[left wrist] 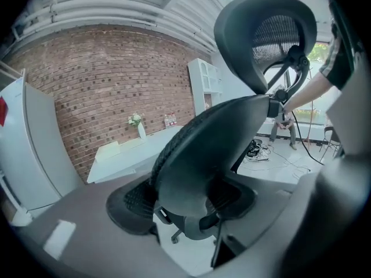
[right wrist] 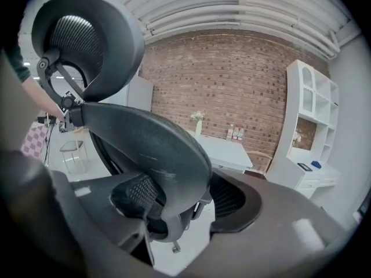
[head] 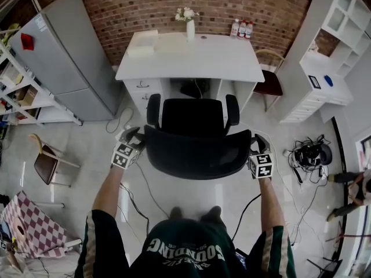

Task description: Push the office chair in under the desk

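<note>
Red brick wall (head: 174, 4) and pale glossy floor (head: 174, 193) frame the room, and the person stands right behind the chair. Left hand-held gripper (left wrist: 185, 204) is clamped on the left edge of the backrest of the black mesh office chair (head: 194, 149), its ribbed pads (left wrist: 132, 206) sitting either side of the curved rim. Right hand-held gripper (right wrist: 184, 201) is clenched the same way on the right edge. Holding both edges at matching height seems meant to keep the chair square, so that a push runs straight and the castors do not swing it aside. Both point slightly downward, which suits a forward shove rather than a lift.

The chair faces the white table (head: 226, 59). Its seat front is at the mouth of the knee opening, while the backrest and headrest stand out over the floor, so I judge most of the travel is not yet done. The two black armrests (head: 153, 109) look nearly as wide as the gap between the white pedestals (head: 141, 91), so those inner edges are the tight spot.

Farther out, a grey refrigerator (head: 64, 57) stands well to the left. A wooden side chair (head: 269, 83) sits just beside the table's right end. A tangle of black cables (head: 310, 155) lies on the floor to the right. All three are apart from the straight path ahead.
</note>
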